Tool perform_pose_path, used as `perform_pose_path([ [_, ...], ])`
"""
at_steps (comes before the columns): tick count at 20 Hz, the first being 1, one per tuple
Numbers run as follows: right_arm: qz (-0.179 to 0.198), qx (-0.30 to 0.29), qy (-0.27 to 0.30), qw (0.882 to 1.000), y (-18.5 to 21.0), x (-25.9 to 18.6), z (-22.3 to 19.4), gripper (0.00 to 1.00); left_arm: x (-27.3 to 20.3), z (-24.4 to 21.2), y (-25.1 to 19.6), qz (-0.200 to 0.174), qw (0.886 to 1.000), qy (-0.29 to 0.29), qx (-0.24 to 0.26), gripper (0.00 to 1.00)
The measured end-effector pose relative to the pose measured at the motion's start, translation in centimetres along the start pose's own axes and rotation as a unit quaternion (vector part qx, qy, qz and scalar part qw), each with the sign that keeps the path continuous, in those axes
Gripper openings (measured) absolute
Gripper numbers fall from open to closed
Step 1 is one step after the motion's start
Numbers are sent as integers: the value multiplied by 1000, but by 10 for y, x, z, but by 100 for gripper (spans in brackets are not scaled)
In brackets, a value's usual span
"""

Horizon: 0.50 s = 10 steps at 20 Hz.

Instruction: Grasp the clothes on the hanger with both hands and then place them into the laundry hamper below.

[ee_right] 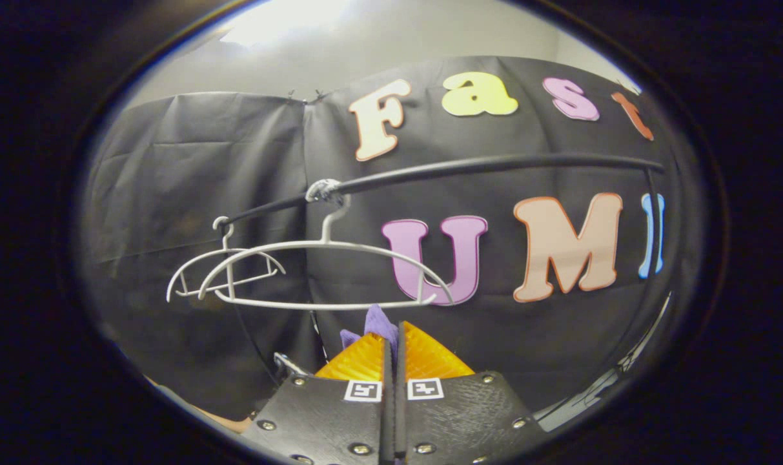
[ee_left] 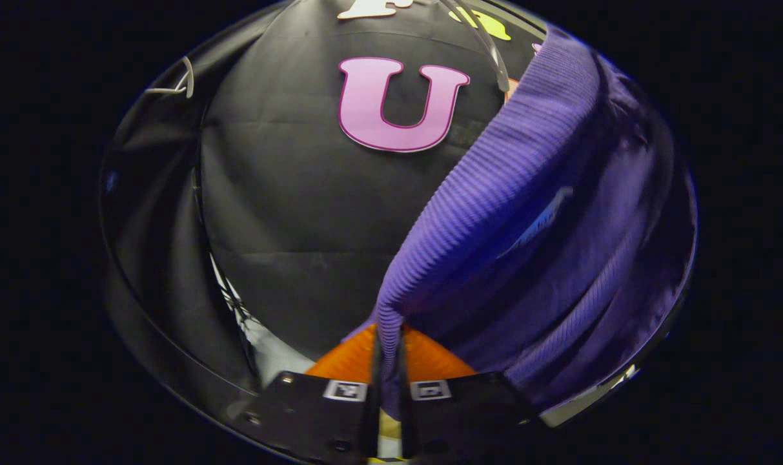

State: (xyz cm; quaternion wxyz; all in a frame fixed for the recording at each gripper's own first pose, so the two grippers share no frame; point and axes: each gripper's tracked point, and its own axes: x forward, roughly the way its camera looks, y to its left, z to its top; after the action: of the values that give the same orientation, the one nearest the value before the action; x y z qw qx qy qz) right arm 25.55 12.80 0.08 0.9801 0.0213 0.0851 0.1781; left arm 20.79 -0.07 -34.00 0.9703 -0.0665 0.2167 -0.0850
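Both of my grippers are clamped on the purple garment (ee_left: 527,213). Left gripper (ee_left: 388,352) has its two fingers pressed together on a ribbed hem of the cloth, which rises from the fingertips and sweeps up and to the right across the left gripper view, a small label showing on its inner side. Right gripper (ee_right: 391,349) has its fingers closed with only a small tuft of the same purple cloth (ee_right: 377,326) poking up between the tips. In the right gripper view, just above that tuft, a bare white hanger (ee_right: 326,271) hangs by its hook from a dark rail (ee_right: 481,166), and a second white hanger (ee_right: 226,271) hangs further left on the same rail. Neither hanger carries any cloth. Behind them is the black booth wall (ee_right: 204,161). I cannot see the laundry hamper.
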Motion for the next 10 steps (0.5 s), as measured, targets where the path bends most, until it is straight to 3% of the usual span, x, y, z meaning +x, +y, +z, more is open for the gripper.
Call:
perform_pose_path([
  [1,-11,3,3,1000,-9,1,-10,0,-3,7,0,-6,1000,5,-4,4],
  [3,-35,12,15,999,-30,7,-34,0,-6,18,-1,-12,1000,9,-22,2],
  [10,-75,62,82,992,-75,28,-123,1,-16,69,-41,-54,998,-26,-7,2],
])
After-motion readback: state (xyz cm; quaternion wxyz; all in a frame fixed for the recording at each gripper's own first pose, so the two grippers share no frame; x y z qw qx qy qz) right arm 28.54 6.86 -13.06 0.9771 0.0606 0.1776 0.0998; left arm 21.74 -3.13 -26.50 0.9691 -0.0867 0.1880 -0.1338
